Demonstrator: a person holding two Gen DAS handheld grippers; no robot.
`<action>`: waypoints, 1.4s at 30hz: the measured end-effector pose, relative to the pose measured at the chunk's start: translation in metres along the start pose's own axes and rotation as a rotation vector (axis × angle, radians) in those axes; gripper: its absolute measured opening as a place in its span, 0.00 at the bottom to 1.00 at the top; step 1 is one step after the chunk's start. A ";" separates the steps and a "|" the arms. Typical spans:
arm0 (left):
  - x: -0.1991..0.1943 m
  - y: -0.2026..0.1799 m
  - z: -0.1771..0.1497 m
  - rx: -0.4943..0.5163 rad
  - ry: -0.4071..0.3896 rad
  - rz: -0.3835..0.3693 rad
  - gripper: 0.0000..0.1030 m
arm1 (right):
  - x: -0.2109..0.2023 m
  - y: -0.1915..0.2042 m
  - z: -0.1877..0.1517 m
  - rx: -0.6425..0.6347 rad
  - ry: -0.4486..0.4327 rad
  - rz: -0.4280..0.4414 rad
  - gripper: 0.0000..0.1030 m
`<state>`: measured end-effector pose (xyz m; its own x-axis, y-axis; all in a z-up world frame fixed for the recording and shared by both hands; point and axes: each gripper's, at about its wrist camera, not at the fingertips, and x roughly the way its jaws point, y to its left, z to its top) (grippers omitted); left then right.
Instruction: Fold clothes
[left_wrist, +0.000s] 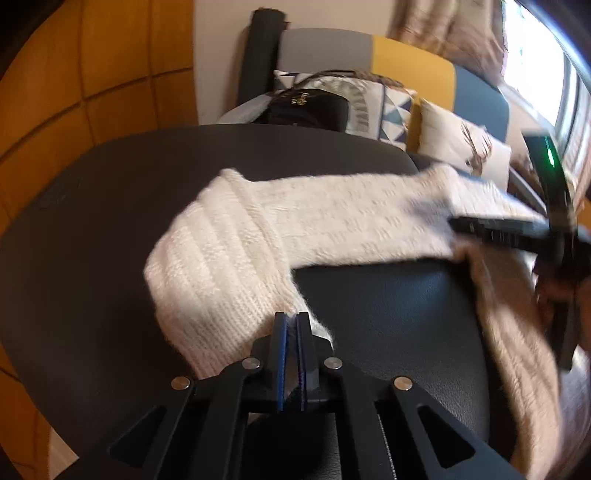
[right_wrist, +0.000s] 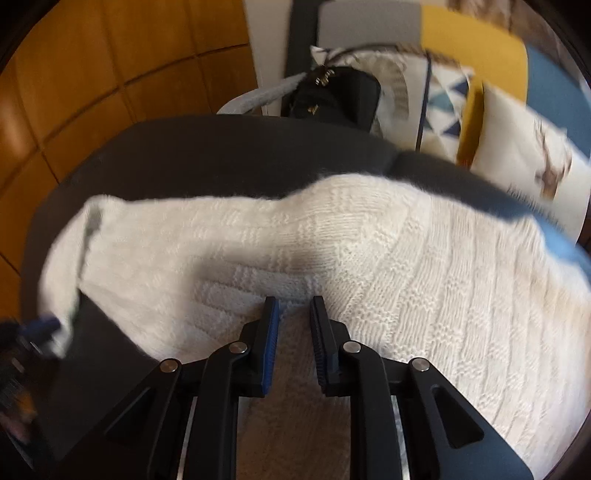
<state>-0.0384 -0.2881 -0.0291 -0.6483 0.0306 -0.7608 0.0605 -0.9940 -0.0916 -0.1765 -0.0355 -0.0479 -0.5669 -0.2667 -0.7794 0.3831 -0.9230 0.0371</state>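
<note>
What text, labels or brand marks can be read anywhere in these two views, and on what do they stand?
No text can be read.
Grey block lettering on the white cushion behind the black bag: too blurred and bent to read.
Small gold emblem on the bag: too small to read.
White knitted sweater, dark table, both grippers: no lettering visible.

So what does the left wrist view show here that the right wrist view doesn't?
Only the left wrist view shows the left gripper with jaws shut on the sleeve cuff of the white sweater, a bare stretch of the black table in front of it, and a bright window.

Only the right wrist view shows the right gripper, jaws still apart over the sweater's knit body.

Both show the sweater, table, black bag and patterned cushions.
</note>
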 end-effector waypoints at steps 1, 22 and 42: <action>-0.002 0.007 0.003 -0.021 -0.007 -0.001 0.03 | 0.001 0.002 -0.001 -0.008 -0.002 -0.011 0.18; 0.035 0.165 0.082 -0.218 -0.020 0.363 0.04 | 0.007 0.010 -0.011 -0.005 -0.024 -0.025 0.19; 0.022 -0.173 0.064 0.002 -0.042 -0.221 0.11 | -0.072 -0.050 -0.047 0.219 -0.088 -0.011 0.19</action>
<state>-0.1117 -0.1223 0.0106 -0.6770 0.2429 -0.6947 -0.0876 -0.9639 -0.2516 -0.1203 0.0426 -0.0235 -0.6351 -0.2701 -0.7237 0.2143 -0.9617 0.1709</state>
